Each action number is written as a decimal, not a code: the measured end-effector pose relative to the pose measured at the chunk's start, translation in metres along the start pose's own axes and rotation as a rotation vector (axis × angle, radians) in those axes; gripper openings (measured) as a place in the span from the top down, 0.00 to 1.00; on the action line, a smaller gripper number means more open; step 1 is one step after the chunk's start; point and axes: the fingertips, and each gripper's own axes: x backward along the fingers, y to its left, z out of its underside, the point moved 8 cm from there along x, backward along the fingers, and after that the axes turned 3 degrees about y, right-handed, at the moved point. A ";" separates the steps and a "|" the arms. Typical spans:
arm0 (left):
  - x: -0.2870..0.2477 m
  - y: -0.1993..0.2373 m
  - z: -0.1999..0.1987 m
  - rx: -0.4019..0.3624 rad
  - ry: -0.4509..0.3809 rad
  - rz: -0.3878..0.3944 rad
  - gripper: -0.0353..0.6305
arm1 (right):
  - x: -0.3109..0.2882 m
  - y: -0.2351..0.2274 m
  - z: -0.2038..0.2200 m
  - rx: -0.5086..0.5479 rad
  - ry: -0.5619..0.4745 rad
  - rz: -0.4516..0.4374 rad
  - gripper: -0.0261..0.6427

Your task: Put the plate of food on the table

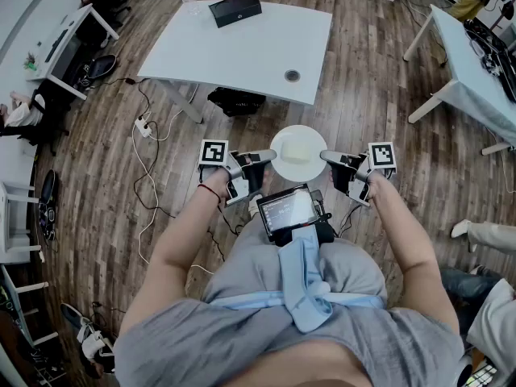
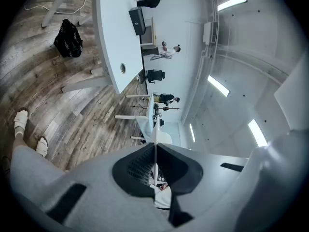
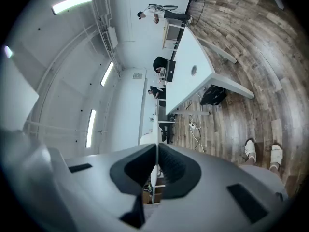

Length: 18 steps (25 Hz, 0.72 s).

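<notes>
A round white plate (image 1: 299,153) with a pale block of food on it hangs in the air in front of me, above the wood floor. My left gripper (image 1: 268,159) is shut on its left rim and my right gripper (image 1: 326,158) is shut on its right rim. In the left gripper view the plate (image 2: 155,125) shows edge-on as a thin white line pinched between the dark pads of the gripper (image 2: 155,151). The right gripper view gives the same picture: the plate's edge (image 3: 156,129) is clamped in the gripper (image 3: 157,153). The white table (image 1: 242,51) stands ahead, beyond the plate.
A black box (image 1: 235,9) lies at the table's far side, and a round cable hole (image 1: 292,76) is near its front edge. A black bag (image 1: 235,101) sits under the table. Cables and a power strip (image 1: 145,126) lie at left. Another white table (image 1: 472,63) stands at right.
</notes>
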 end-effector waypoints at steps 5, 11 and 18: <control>-0.002 0.001 0.002 0.005 0.003 0.003 0.91 | 0.002 -0.004 0.001 -0.007 -0.004 0.006 0.90; -0.002 0.001 0.001 0.000 0.012 -0.004 0.91 | 0.002 -0.004 0.002 -0.015 -0.013 -0.001 0.90; -0.004 0.000 0.002 -0.005 0.018 -0.004 0.91 | 0.005 -0.005 0.001 -0.024 -0.033 -0.002 0.90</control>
